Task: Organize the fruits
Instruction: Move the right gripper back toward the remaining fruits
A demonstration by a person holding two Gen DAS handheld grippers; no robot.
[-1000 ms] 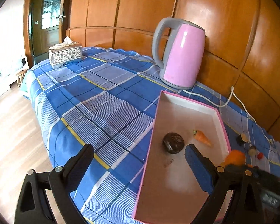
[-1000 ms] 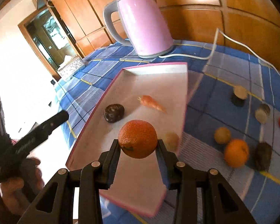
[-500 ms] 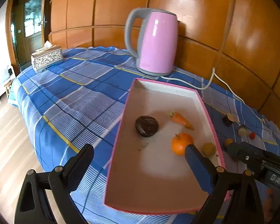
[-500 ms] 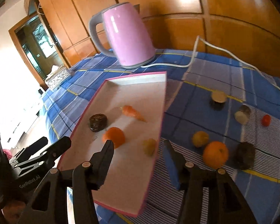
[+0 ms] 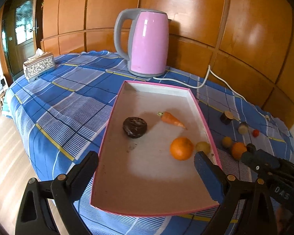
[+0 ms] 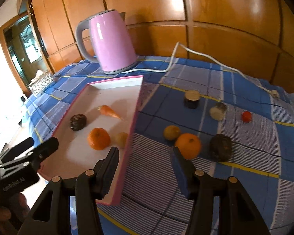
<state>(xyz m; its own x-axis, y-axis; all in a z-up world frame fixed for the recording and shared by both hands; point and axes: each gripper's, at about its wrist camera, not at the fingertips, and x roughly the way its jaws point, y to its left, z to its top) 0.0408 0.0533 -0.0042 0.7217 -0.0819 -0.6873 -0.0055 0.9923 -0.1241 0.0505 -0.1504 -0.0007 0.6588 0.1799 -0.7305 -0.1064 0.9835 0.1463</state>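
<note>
A pink-rimmed tray [image 5: 115, 105] [image 6: 136, 105] lies on the blue checked cloth. It holds an orange [image 5: 181, 148] [image 6: 98, 138], a carrot [image 5: 171, 119] [image 6: 108, 111], a dark round fruit [image 5: 134, 124] [image 6: 78, 121] and a small yellowish fruit [image 5: 202, 146] [image 6: 121, 139]. On the cloth to the right lie a second orange [image 6: 188, 145] [image 5: 238, 150], a dark fruit [image 6: 220, 146], a yellowish fruit [image 6: 171, 132], a small red fruit [image 6: 246, 116] and two cut pieces. My left gripper [image 5: 146, 165] is open over the tray's near end. My right gripper [image 6: 145, 161] is open and empty beside the tray's right rim.
A pink kettle [image 5: 145, 41] [image 6: 109, 43] stands behind the tray, its white cord [image 6: 186, 58] running right across the cloth. A tissue box [image 5: 39, 65] sits at the far left. Wooden wall panels stand behind. The table edge drops to wooden floor at the left.
My right gripper let go of the orange in the tray, opened, and drew back to the right over the tray's rim. The left gripper's view shifted to face the tray.
</note>
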